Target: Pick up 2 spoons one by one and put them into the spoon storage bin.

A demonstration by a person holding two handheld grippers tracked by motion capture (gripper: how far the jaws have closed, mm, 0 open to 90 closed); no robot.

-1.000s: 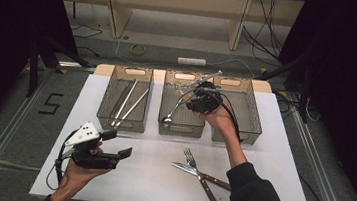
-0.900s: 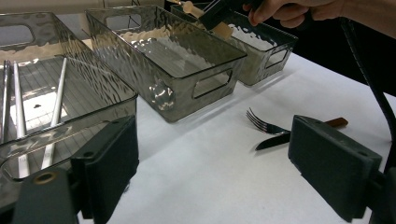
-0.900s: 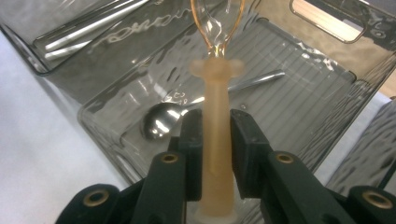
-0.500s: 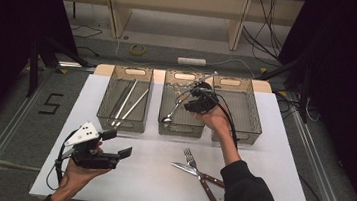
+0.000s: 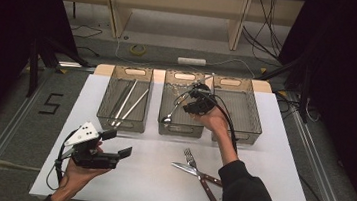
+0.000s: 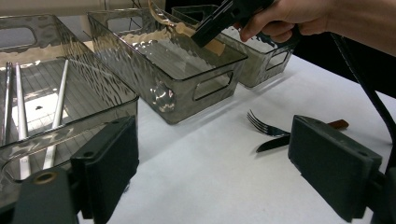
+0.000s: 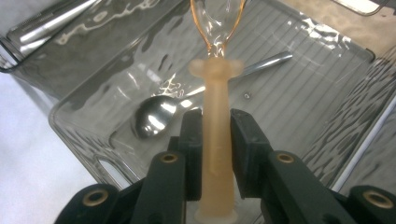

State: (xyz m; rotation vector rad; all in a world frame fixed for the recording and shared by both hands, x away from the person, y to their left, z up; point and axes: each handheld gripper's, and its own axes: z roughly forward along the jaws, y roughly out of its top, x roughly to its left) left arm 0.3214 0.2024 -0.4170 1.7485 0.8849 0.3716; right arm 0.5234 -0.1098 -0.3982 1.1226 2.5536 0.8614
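Over the middle bin [image 5: 182, 101], the plastic spoon [image 7: 215, 135] hangs in the right gripper [image 5: 197, 104], whose jaws are clamped on its pale handle with the clear bowl pointing away and down toward the bin floor. A metal spoon [image 7: 156, 116] already lies inside that bin, so the sorting looks partly done: the left bin [image 5: 125, 97] holds long silver chopsticks [image 5: 127, 102], one spoon is stowed, and the plastic one seems about to join it but is not yet let go. Left on the white table [image 5: 148, 178] are a fork [image 5: 191, 158] and a wooden-handled knife [image 5: 196, 175], lying crossed near the front edge; the right bin [image 5: 238, 107] appears to hold nothing so far.

The right gripper view gives what the high view cannot: the pads pressing the handle on both sides, and the metal spoon's bowl directly beneath. From the high view the spoon in hand is barely readable against the dark gripper. The left gripper view shows the left gripper [image 6: 215, 172] with its jaws standing wide apart and nothing between them, resting low over the table and facing the fork [image 6: 264, 127], with the other hand working above the bins beyond.
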